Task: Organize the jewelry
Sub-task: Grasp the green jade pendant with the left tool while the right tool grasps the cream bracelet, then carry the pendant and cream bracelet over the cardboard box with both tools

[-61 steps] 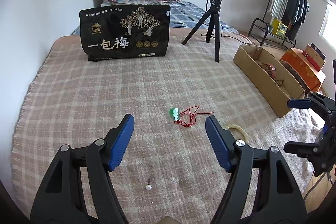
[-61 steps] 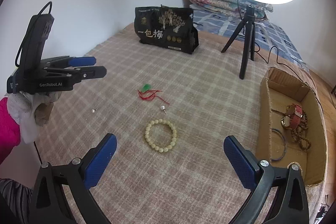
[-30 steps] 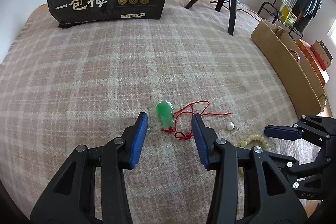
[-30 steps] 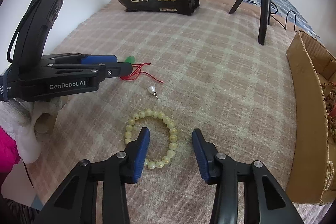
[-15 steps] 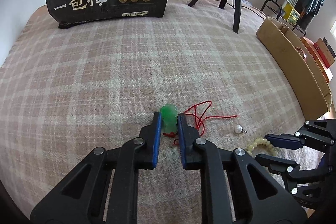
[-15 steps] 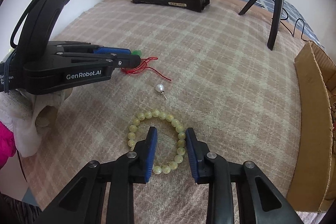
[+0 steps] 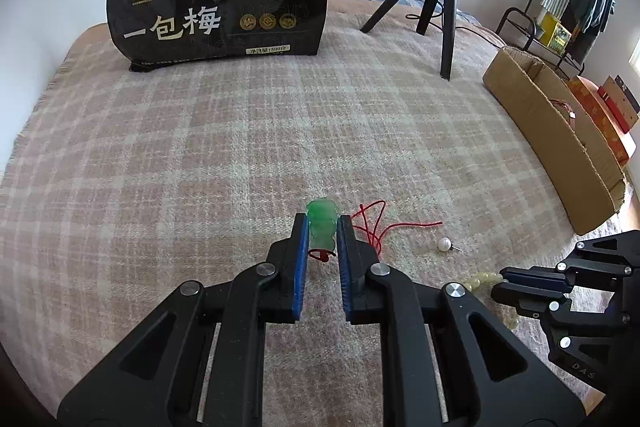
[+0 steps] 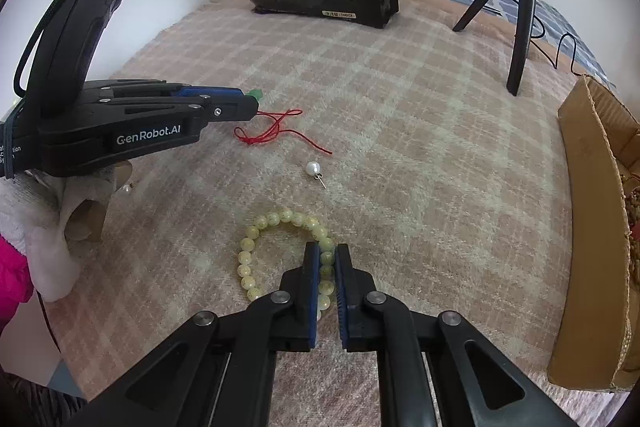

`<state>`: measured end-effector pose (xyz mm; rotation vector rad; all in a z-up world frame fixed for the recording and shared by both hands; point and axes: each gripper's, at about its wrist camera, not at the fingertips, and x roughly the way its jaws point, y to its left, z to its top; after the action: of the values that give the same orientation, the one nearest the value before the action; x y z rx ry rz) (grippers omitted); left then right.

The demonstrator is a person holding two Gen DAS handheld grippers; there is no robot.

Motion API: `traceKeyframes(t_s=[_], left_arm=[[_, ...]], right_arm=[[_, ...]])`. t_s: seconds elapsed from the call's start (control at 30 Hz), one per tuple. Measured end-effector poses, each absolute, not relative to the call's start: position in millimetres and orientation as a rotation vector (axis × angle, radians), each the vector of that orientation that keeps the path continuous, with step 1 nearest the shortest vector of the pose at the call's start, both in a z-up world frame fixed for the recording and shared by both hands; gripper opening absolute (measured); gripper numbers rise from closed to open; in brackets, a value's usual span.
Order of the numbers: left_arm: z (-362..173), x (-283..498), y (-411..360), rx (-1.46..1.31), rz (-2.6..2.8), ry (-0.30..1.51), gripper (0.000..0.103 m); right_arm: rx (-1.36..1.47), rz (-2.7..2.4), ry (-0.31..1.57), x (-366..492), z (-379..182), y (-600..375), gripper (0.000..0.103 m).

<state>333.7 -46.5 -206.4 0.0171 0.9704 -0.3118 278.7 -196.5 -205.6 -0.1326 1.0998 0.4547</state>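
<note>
Right, my left hand-held gripper (image 7: 322,227) pinches the green jade pendant on red cord (image 7: 321,217); my right hand-held gripper (image 8: 327,259) clamps the pale yellow bead bracelet (image 8: 276,217), both on the plaid bed blanket (image 7: 200,147). Next, I'd lift both toward the brown cardboard box (image 8: 580,187) at three o'clock.

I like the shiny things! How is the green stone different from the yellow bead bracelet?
The green pendant is one solid green piece on a red cord; the bead bracelet is many pale yellow beads in a ring. The left gripper pinches the pendant; the right gripper pinches the bracelet's side. Both lie on the plaid blanket.
</note>
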Motion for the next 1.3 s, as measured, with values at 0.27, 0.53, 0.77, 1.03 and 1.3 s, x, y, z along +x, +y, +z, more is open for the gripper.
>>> traceKeyframes(t_s=[0.27, 0.53, 0.77, 1.03, 1.3], left_arm=[[-177, 319, -42, 0.005, -0.314, 0.918, 0.012], [-150, 303, -44, 0.007, -0.323, 0.871, 0.012], [-125, 288, -49, 0.014, -0.333, 0.83, 0.012], [-97, 271, -59, 0.018, -0.358, 0.785, 0.012], [-73, 260, -85, 0.022, -0.408, 0.745, 0.012]], right_arm=[[-0.106, 0.441, 1.049, 266, -181, -206, 0.005], [-0.1, 0.429, 1.003, 249, -155, -216, 0.005], [-0.075, 0.405, 0.965, 235, -134, -232, 0.005], [-0.056, 0.386, 0.914, 212, -109, -251, 0.005], [-0.049, 0.357, 0.843, 188, -80, -275, 0.005]])
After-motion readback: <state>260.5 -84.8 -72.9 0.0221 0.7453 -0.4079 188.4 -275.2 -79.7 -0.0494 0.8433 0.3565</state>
